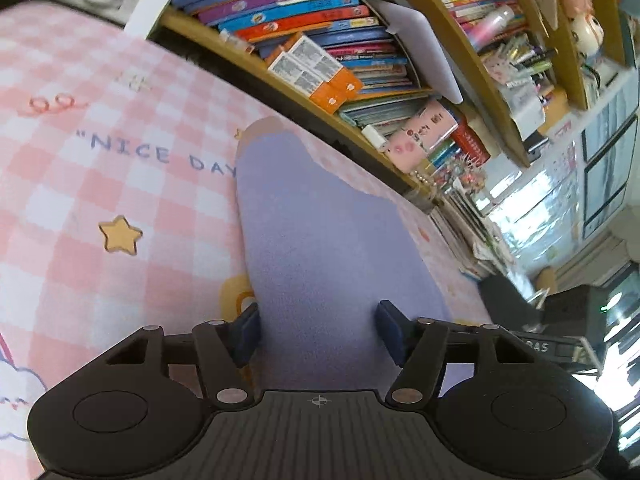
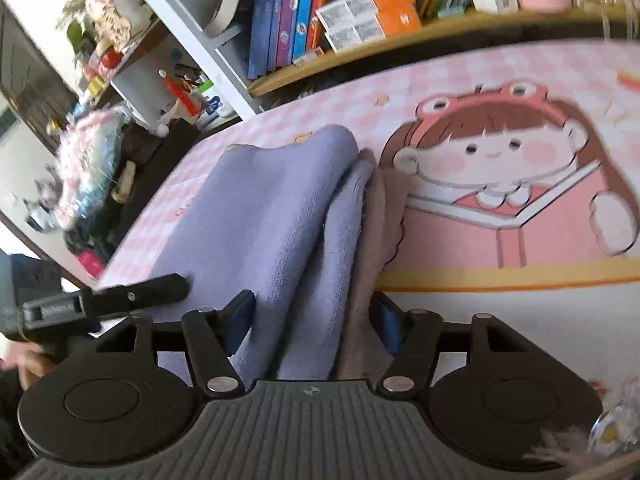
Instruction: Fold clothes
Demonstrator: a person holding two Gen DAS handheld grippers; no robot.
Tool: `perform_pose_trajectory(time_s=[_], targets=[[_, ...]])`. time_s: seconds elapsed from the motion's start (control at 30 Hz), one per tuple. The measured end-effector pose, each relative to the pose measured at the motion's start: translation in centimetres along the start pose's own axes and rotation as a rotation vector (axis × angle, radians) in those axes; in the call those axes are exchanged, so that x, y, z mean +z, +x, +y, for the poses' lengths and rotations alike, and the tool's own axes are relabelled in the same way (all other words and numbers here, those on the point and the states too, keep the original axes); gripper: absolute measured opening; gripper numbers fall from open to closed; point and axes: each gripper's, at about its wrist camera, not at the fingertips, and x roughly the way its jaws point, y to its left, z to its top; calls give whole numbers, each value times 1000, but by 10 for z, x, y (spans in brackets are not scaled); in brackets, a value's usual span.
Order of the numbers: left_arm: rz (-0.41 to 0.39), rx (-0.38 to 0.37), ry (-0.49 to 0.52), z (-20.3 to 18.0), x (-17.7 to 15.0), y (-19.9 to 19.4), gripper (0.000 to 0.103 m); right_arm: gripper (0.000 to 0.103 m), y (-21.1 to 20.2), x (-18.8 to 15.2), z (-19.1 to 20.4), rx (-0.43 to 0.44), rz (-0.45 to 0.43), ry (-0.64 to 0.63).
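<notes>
A lavender cloth (image 1: 316, 248) lies folded on the pink checked table mat (image 1: 100, 168). In the left wrist view my left gripper (image 1: 320, 330) is open, its blue pads on either side of the cloth's near end. In the right wrist view the lavender cloth (image 2: 264, 220) shows stacked folds with a pinkish-brown layer (image 2: 372, 240) on its right side. My right gripper (image 2: 314, 320) is open, its pads straddling the folded layers at the near end. The left gripper's body (image 2: 104, 300) shows at the left edge of that view.
A wooden bookshelf (image 1: 320, 40) full of books and boxes runs along the far edge of the table. The mat has a cartoon girl print (image 2: 500, 168). Cluttered shelves (image 2: 132, 60) and toys stand to the left.
</notes>
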Motion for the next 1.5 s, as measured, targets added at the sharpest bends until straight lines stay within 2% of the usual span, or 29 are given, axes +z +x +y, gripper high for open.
perform_pose_trajectory(time_s=[0.13,0.23,0.33,0.5,0.7,0.83,0.97,1.1,1.37,1.47,1.5], targets=[[-24,14,41,-7,-5,-1,56,37,-2,0,7,13,-40,-39],[-57,27,105,-18,-2,-4,54,32,-4,0,13,23,-70,-68],[-100,21,143,-24,9,-6,54,32,-5,9,15,34,-109,-91],[-124,15,160,-19,46,12,54,32,4,44,14,24,-153,-114],[-145,29,143,10,103,55,54,32,43,105,1,-9,-166,-105],[-137,58,80,33,129,90,54,32,79,140,-13,-53,-145,-70],[-154,72,76,47,144,113,54,32,104,162,-31,-72,-157,-46],[-170,90,113,51,152,128,54,32,119,172,-46,-58,-164,-26],[-185,108,60,65,163,145,56,32,139,178,-58,-56,-198,-7],[-226,138,44,67,160,143,62,38,142,178,-58,-67,-211,-6],[-249,152,45,66,158,141,66,44,142,178,-57,-78,-216,-10]])
